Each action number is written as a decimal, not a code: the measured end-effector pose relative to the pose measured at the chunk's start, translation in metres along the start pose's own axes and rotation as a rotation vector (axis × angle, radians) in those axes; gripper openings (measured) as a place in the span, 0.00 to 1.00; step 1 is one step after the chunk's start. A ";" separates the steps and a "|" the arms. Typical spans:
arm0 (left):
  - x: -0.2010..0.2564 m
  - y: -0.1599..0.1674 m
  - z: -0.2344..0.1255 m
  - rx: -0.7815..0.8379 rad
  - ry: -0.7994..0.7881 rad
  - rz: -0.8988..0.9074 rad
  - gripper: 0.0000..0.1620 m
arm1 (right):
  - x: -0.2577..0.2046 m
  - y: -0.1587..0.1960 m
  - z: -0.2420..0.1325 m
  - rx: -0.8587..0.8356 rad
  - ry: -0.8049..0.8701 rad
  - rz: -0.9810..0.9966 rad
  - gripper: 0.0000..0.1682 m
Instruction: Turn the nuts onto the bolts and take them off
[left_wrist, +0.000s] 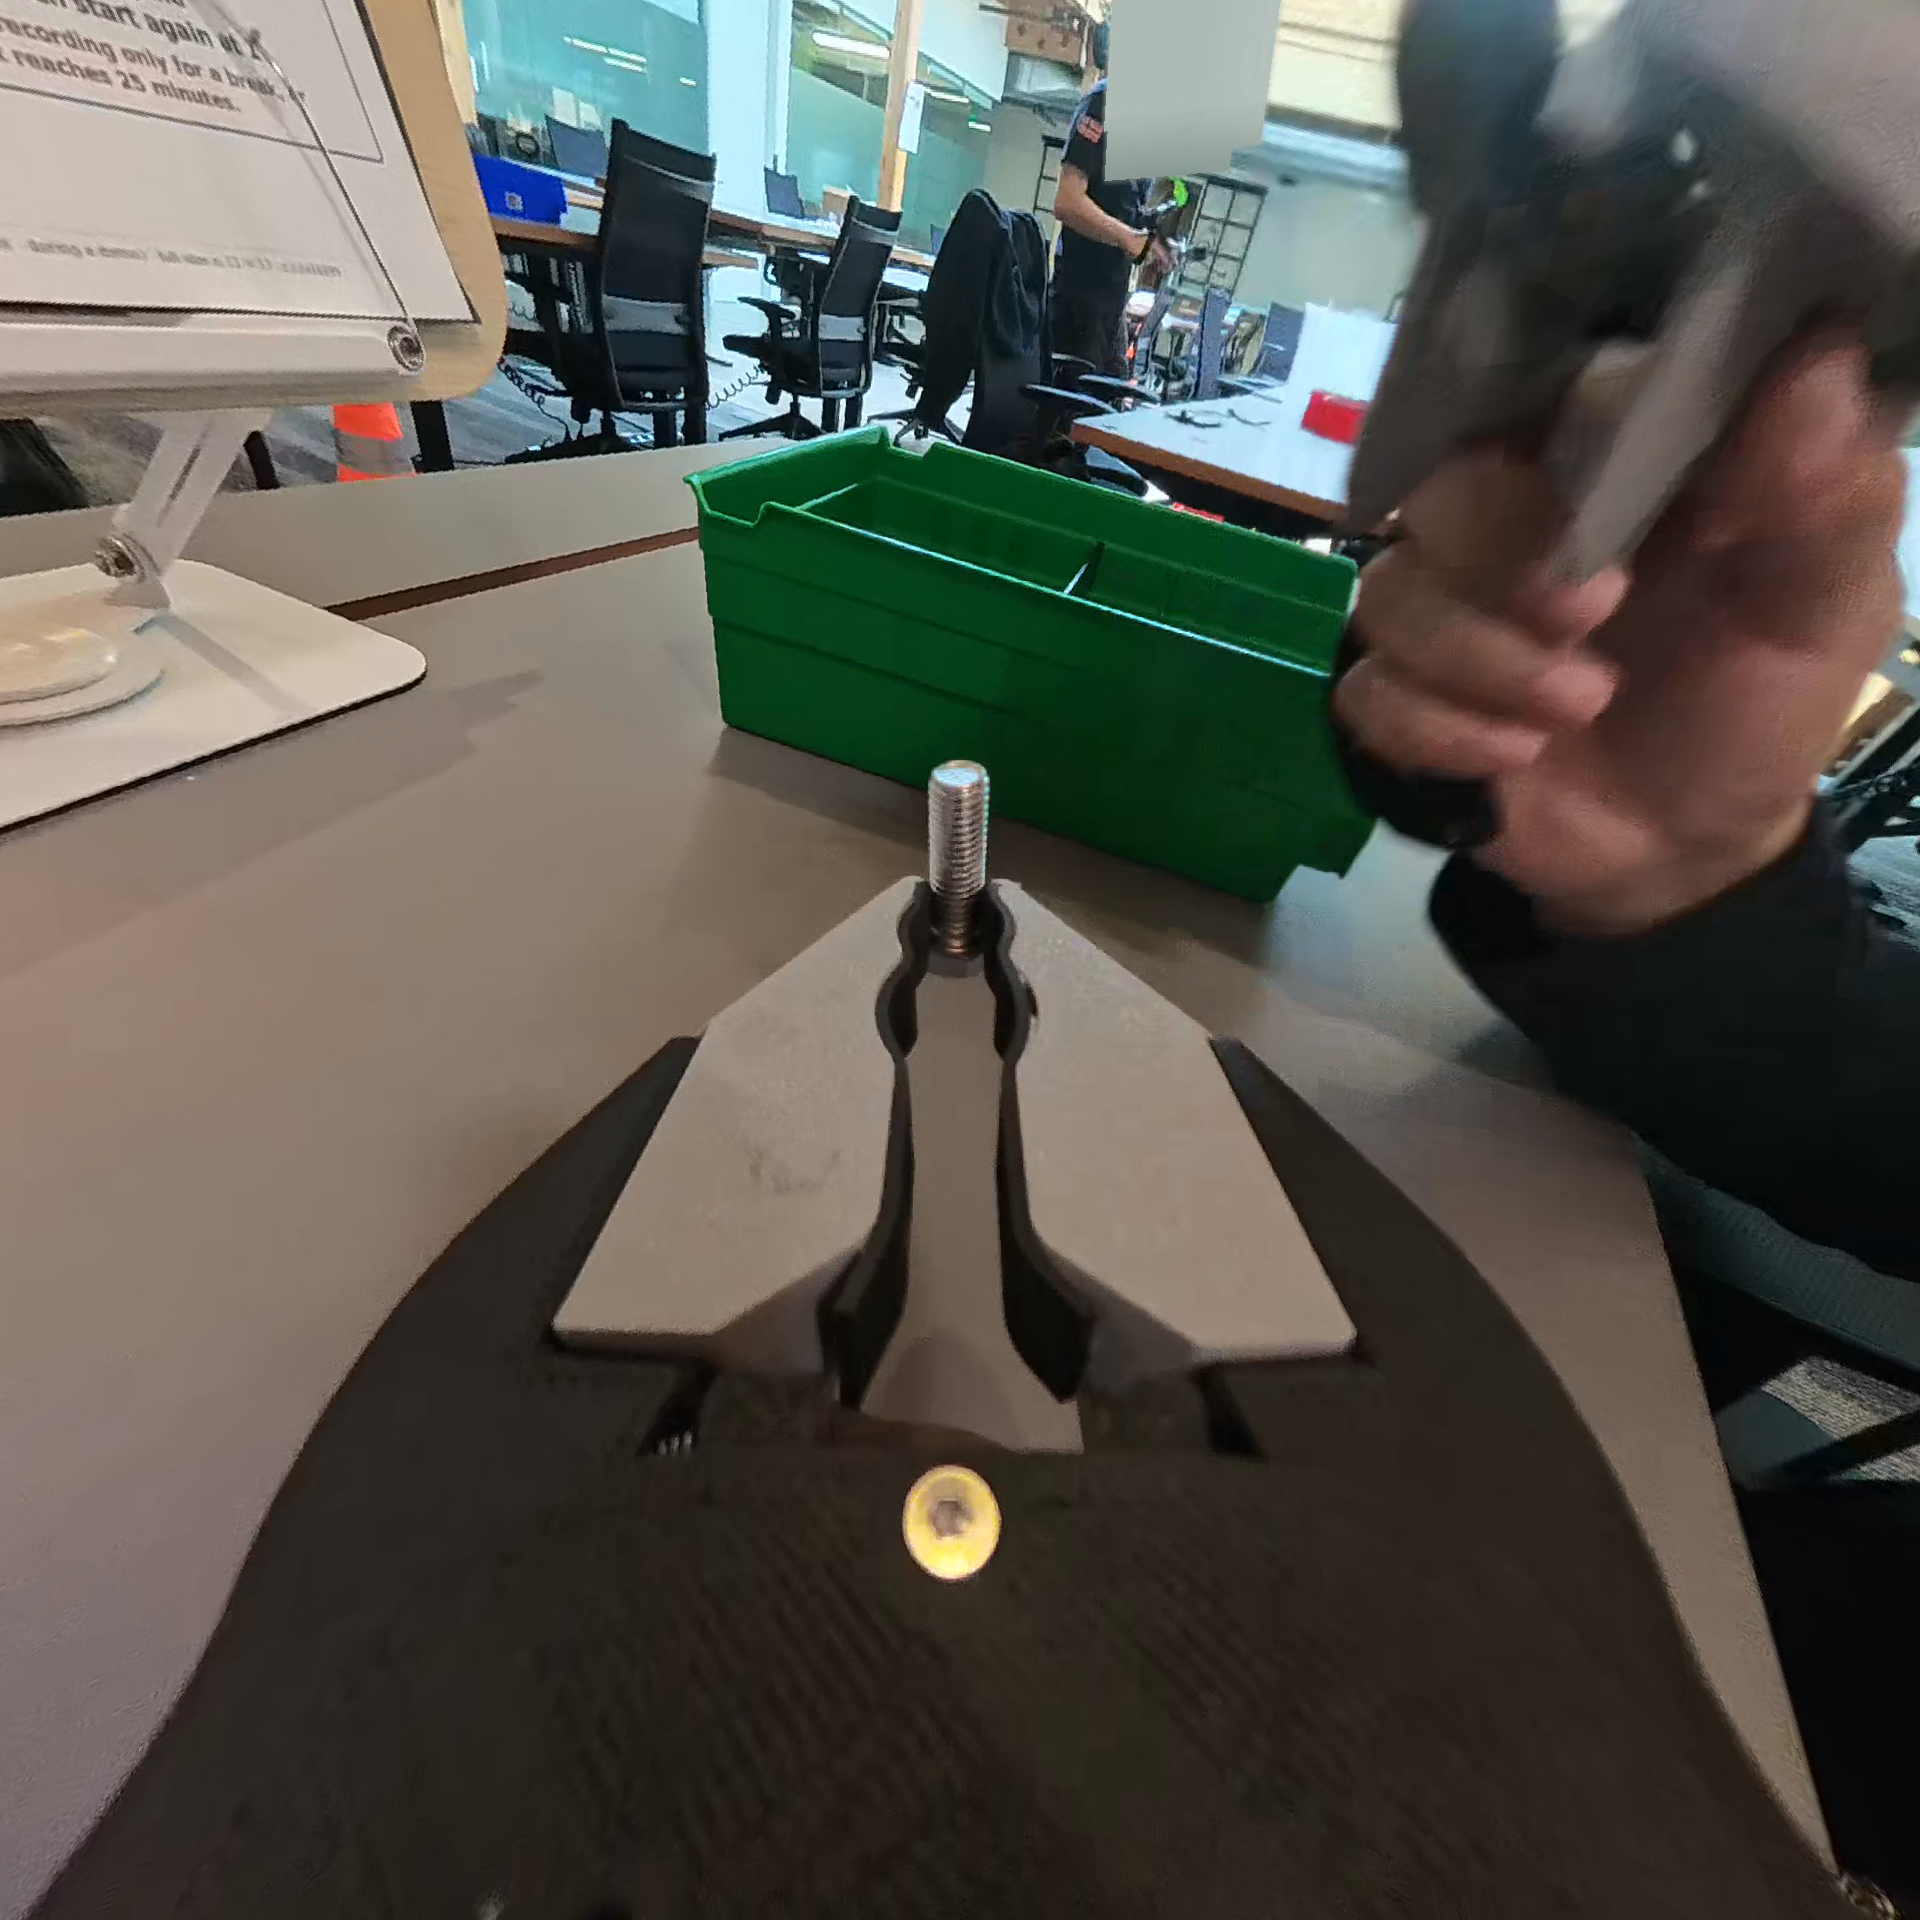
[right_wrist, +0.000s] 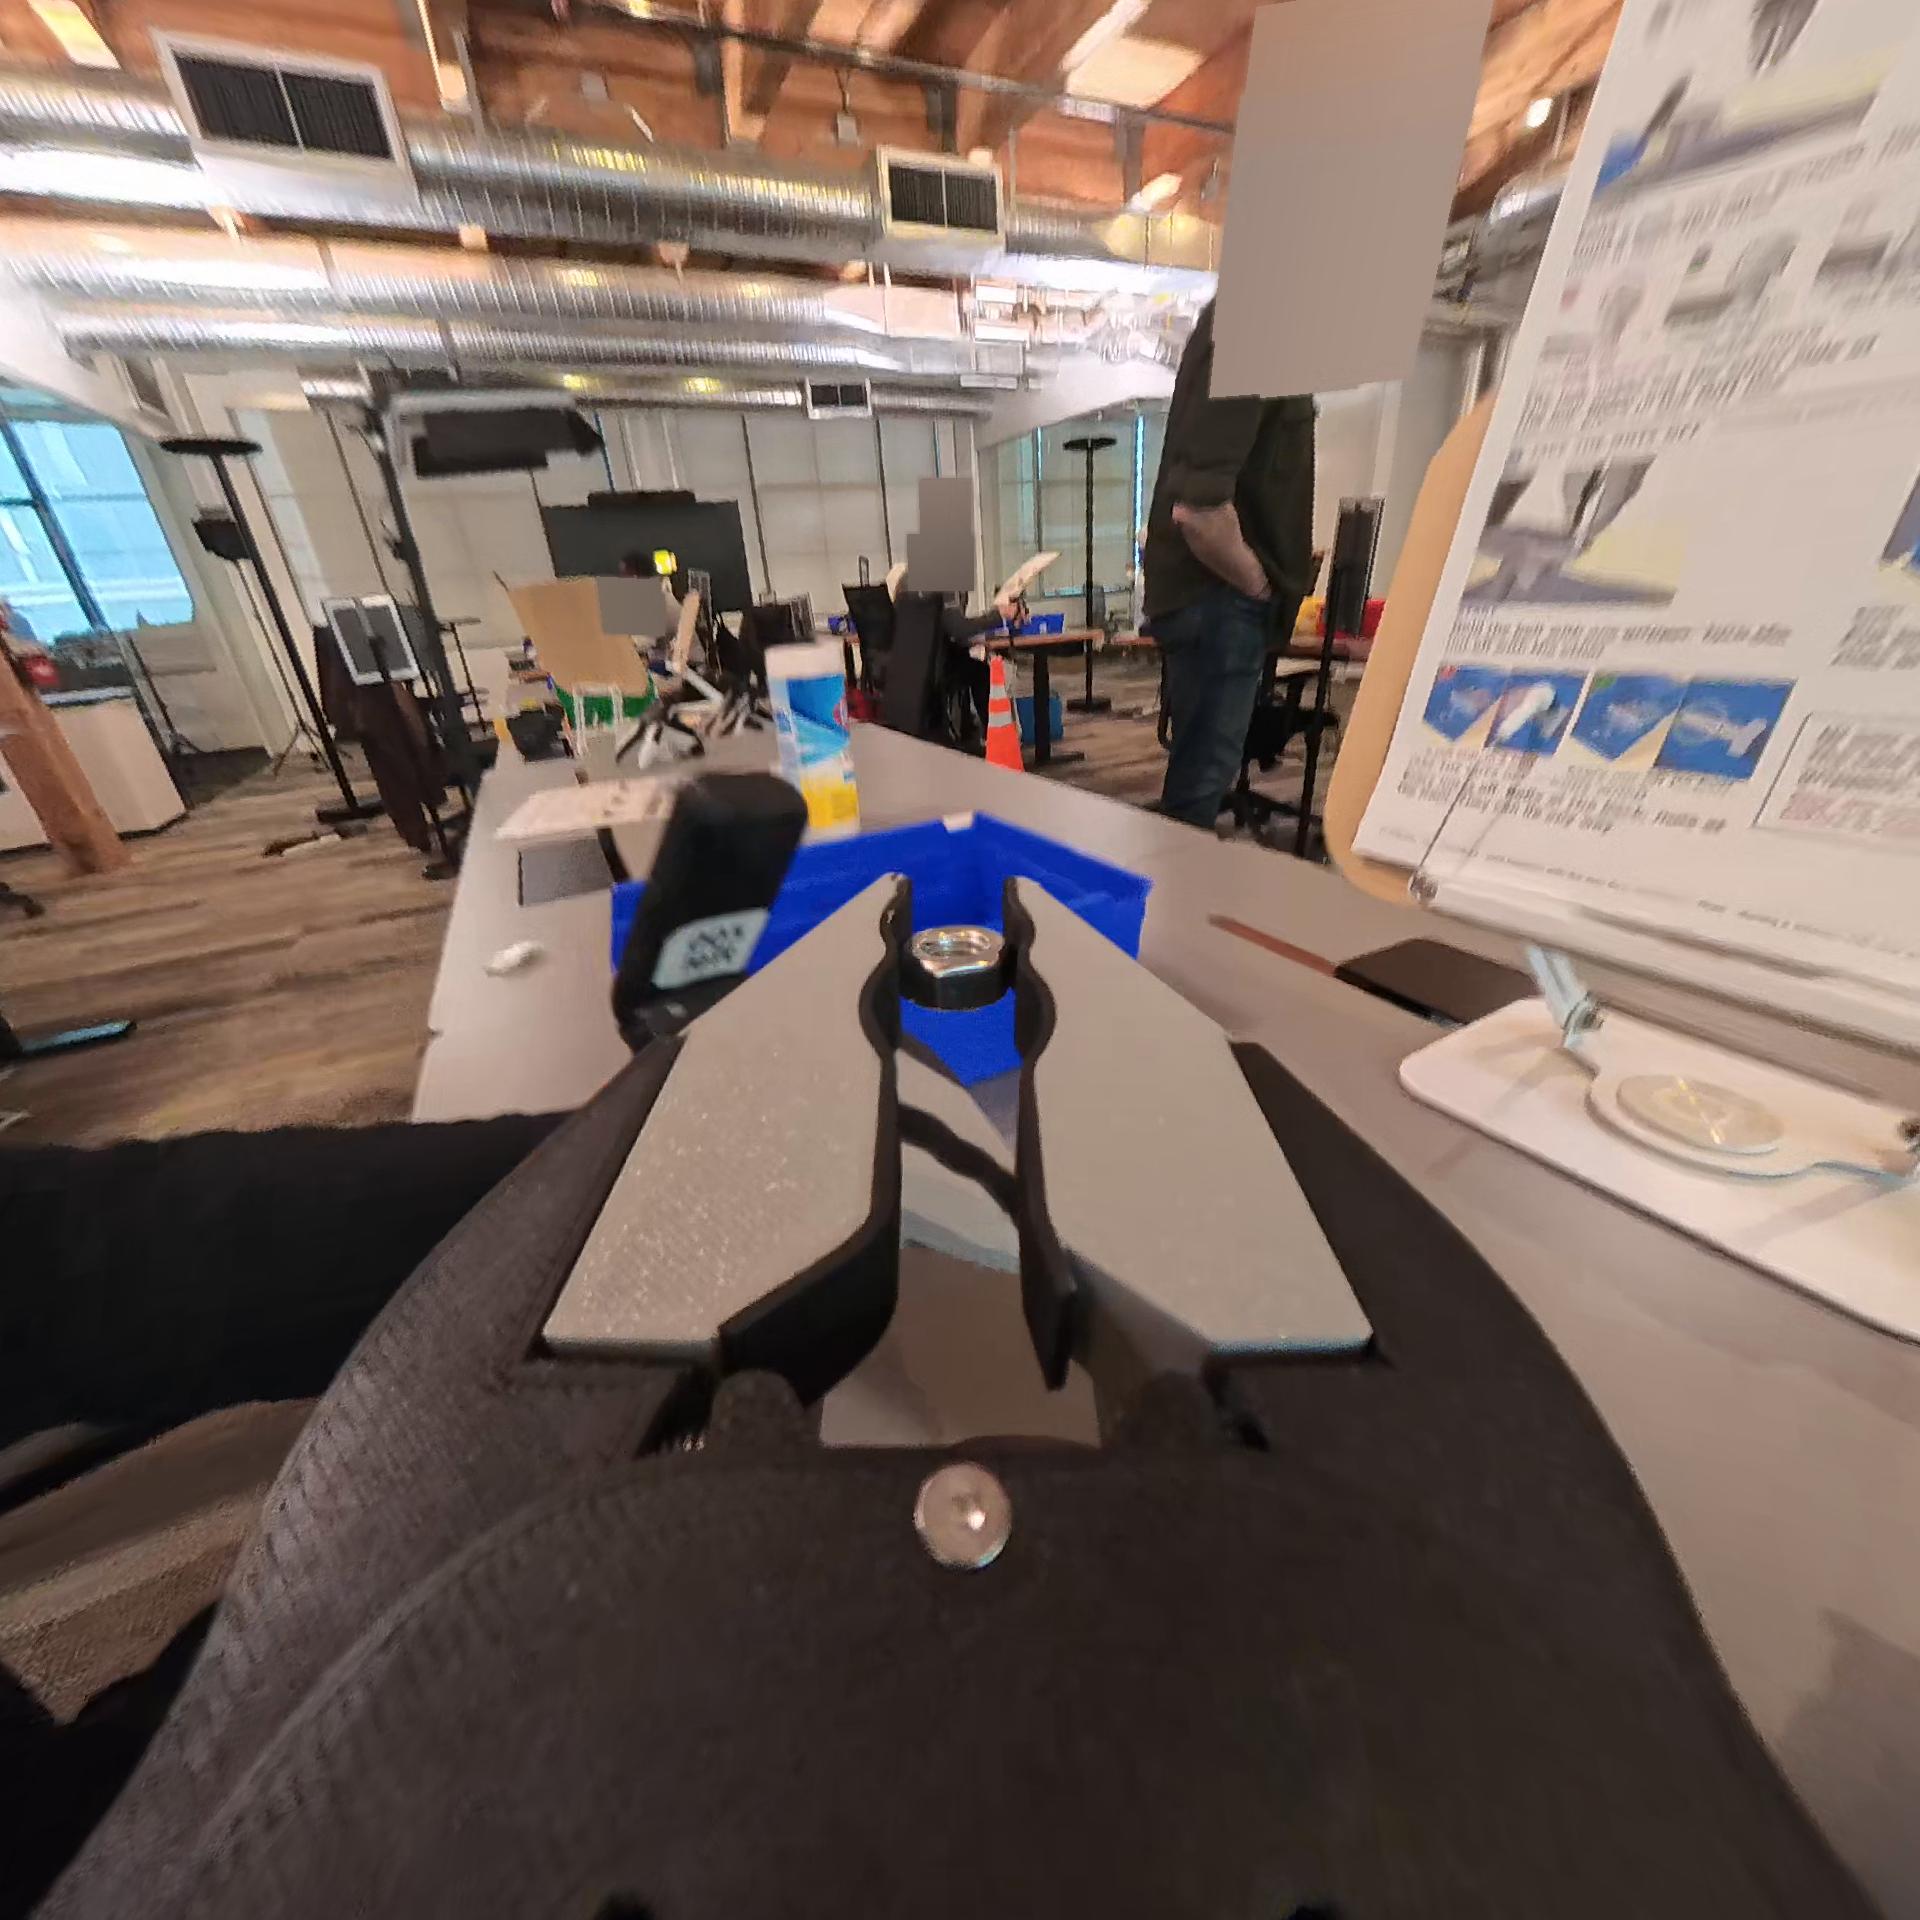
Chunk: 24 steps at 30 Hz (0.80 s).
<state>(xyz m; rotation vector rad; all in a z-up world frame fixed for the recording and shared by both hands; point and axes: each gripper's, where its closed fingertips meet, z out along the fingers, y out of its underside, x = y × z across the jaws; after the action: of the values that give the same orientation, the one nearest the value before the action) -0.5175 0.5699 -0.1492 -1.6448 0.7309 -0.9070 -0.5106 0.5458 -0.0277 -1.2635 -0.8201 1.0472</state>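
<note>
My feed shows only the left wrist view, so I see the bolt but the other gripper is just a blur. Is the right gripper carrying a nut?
Observer: Yes. The right gripper is shut on a silver hex nut, pinched near the fingertips.
Operator: How does the nut sit?
Observer: Roughly flat, with its threaded hole facing up.
Operator: What lies beyond it?
Observer: A blue bin on the grey table, right behind the fingertips.
Operator: Anything else near it?
Observer: A black handle-like object stands left of the fingertips, in front of the blue bin.
</note>
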 end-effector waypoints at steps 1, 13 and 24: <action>0.001 0.001 0.001 -0.006 0.004 0.002 0.04 | -0.002 -0.016 -0.011 0.026 0.009 -0.020 0.08; 0.019 0.003 0.005 -0.021 0.052 0.045 0.04 | 0.137 0.061 -0.203 -0.608 0.529 0.091 0.08; 0.020 0.001 0.004 -0.002 0.070 0.038 0.04 | 0.107 0.042 -0.167 -0.515 0.428 0.096 0.14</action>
<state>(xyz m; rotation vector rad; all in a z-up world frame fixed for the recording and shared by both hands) -0.5032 0.5552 -0.1471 -1.6028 0.8085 -0.9412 -0.3266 0.5889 -0.1006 -1.8990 -0.7190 0.6118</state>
